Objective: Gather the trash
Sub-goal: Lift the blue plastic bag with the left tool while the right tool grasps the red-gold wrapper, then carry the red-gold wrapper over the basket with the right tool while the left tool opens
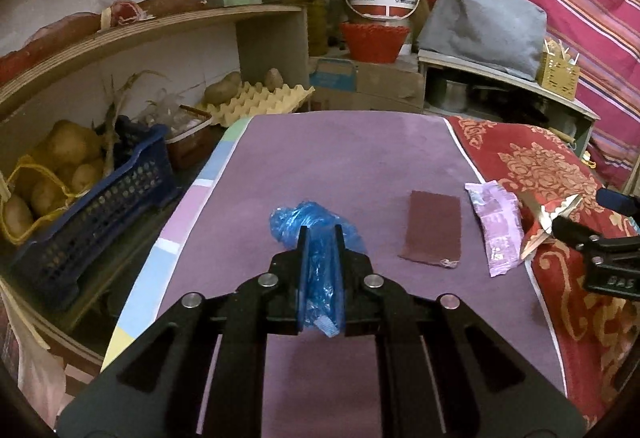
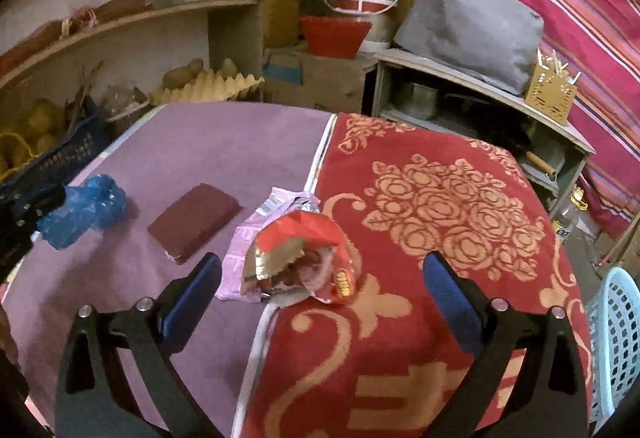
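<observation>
A: Left gripper (image 1: 320, 234): status?

B: Clamped on crumpled blue plastic bag (image 1: 316, 226); jaws nearly together; bag bulging ahead of tips, tail trailing back between pads; positioned over purple mat (image 1: 340, 158).

A: Right gripper (image 2: 322, 270)?

B: Jaws spread wide; nothing gripped; red-and-gold foil wrapper (image 2: 304, 258) lying ahead, between tips, untouched by either pad; resting across seam of mat and red patterned cloth (image 2: 440, 198).

A: Remaining items?

B: Pink wrapper (image 2: 244, 250) partly under foil wrapper, on mat; dark maroon rectangular piece (image 1: 434, 226) flat on mat, between bag and pink wrapper, apart from both.

A: Container?

B: Light blue perforated basket (image 2: 616, 338) at far right edge, beyond cloth.
</observation>
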Action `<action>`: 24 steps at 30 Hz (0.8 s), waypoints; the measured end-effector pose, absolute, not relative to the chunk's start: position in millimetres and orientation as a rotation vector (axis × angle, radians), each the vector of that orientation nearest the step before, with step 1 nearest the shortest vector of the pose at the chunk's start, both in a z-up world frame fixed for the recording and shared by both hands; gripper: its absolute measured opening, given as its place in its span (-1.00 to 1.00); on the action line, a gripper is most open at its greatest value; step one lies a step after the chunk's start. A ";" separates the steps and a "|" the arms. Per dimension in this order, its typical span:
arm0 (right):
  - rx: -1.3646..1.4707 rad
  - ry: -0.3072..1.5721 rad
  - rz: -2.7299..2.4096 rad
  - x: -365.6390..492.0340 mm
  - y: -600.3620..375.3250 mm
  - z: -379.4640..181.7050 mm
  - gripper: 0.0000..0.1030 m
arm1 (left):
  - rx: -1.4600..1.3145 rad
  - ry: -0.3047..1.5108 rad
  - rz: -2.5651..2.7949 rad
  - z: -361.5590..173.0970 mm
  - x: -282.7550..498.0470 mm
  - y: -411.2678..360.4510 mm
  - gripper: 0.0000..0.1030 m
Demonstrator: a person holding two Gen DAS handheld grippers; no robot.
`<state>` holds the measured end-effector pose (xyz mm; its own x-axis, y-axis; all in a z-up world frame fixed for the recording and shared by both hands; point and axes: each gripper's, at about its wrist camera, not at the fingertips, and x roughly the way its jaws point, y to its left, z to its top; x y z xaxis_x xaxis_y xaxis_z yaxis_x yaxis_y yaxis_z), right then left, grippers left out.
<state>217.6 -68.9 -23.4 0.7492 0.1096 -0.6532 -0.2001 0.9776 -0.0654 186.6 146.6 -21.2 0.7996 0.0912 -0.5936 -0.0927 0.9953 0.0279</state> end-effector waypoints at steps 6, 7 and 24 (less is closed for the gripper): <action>-0.120 0.770 0.227 230.9 -61.1 -38.7 0.24 | 0.002 0.634 0.106 -21.6 188.7 145.7 -0.82; -0.106 0.774 0.259 231.3 -60.5 -39.8 0.06 | 0.004 0.633 0.107 -20.9 189.1 144.4 -0.82; -0.043 0.655 0.173 178.4 -179.1 13.4 -0.05 | 0.031 0.530 0.023 17.3 183.3 78.2 -0.83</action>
